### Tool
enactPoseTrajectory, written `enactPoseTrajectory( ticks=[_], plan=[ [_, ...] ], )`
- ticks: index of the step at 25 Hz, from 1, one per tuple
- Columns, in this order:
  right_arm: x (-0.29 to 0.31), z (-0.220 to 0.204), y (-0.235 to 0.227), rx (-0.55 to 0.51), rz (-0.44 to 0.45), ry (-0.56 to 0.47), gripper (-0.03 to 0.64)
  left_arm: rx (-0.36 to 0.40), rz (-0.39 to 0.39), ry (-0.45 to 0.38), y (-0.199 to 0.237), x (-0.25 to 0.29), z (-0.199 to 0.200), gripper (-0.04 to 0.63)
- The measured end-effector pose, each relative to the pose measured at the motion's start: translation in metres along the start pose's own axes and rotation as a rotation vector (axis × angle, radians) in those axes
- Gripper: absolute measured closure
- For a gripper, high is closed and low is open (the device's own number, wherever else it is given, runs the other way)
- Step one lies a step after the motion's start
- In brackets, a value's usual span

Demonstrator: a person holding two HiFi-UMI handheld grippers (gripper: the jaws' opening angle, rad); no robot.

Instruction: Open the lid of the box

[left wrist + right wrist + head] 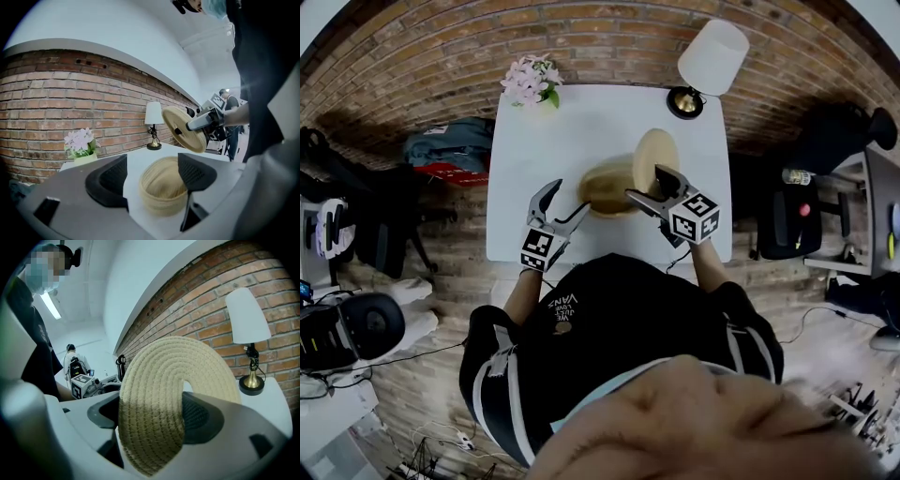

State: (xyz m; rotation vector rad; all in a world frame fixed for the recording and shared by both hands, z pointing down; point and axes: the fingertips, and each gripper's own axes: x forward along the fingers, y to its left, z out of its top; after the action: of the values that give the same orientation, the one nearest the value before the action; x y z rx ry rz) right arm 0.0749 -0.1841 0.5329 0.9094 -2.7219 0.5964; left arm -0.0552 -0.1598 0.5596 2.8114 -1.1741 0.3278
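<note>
Lid [657,157] off the box [606,187], which sits open on the table [581,122], and clamped on edge by the right gripper [645,185] (left gripper [569,199] wide apart, empty, just beside the box); opening looks done, with only setting the lid down left.

I operate in an office or lab room: a white worktop [581,178] against a brick wall [581,33], a lamp [711,58] and flowers [532,81] at its far edge, black office chairs [794,223] at both sides.
</note>
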Motion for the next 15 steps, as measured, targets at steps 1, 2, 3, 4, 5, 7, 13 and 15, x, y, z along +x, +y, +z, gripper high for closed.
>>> enactPoseTrajectory(
  ticks=[1,2,3,4,5,7,13,15],
  plan=[
    [-0.002,0.001,-0.001,0.005,-0.003,-0.008,0.262,-0.004,0.005,-0.01,0.0,-0.001,0.004,0.259],
    [-0.003,0.002,-0.002,0.01,-0.006,-0.014,0.262,-0.008,0.01,-0.02,0.0,-0.002,0.008,0.273],
    [-0.004,0.003,-0.003,0.014,-0.007,-0.017,0.262,-0.012,0.014,-0.03,-0.001,-0.003,0.012,0.288],
    [-0.006,0.003,-0.004,0.017,-0.008,-0.019,0.262,-0.014,0.018,-0.038,-0.002,-0.004,0.015,0.304],
    [-0.007,0.003,-0.004,0.018,-0.01,-0.021,0.262,-0.014,0.021,-0.044,-0.002,-0.005,0.018,0.323],
    [-0.01,0.003,-0.005,0.022,-0.014,-0.026,0.262,-0.006,0.028,-0.057,-0.004,-0.007,0.024,0.36],
    [-0.015,0.009,-0.007,0.03,-0.032,-0.055,0.262,-0.01,0.065,-0.108,0.001,-0.011,0.044,0.452],
    [-0.016,0.01,-0.007,0.023,-0.035,-0.063,0.262,-0.013,0.074,-0.124,0.001,-0.012,0.049,0.478]
  ],
)
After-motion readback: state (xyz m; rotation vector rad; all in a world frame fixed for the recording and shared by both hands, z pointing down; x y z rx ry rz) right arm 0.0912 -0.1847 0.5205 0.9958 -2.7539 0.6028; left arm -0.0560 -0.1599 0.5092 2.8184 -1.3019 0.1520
